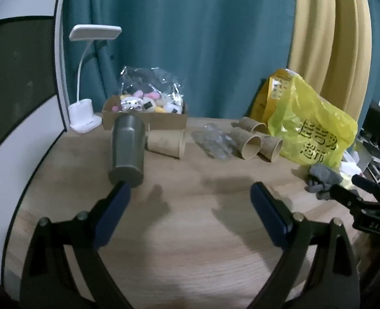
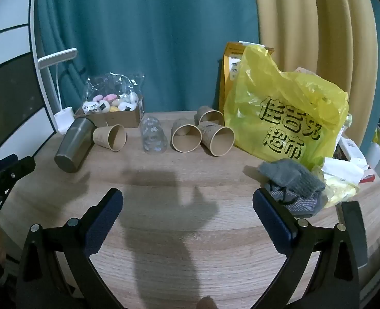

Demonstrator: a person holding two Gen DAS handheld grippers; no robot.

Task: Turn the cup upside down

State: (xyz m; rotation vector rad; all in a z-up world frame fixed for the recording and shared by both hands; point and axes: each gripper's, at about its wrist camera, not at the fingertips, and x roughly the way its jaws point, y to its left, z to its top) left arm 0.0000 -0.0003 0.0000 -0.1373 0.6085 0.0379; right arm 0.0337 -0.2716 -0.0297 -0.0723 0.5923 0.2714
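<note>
Several cups lie on their sides on a round wooden table [image 1: 190,244] [image 2: 190,180]. A dark metal cup [image 1: 128,149] [image 2: 74,145] lies at the left, base toward me. Beside it lies a brown paper cup [image 1: 166,143] [image 2: 110,136]. A clear plastic cup [image 1: 214,141] [image 2: 152,136] lies in the middle. More brown paper cups [image 1: 251,141] [image 2: 187,135] lie to the right. My left gripper [image 1: 190,195] is open and empty, its left fingertip [image 1: 121,188] just in front of the metal cup. My right gripper [image 2: 187,200] is open and empty above the table's middle.
A cardboard box of small toys [image 1: 143,110] [image 2: 112,109] and a white desk lamp [image 1: 84,113] [image 2: 62,118] stand at the back left. A yellow plastic bag [image 1: 305,118] [image 2: 287,113] and grey gloves [image 1: 321,177] [image 2: 293,182] are at the right. Curtains hang behind.
</note>
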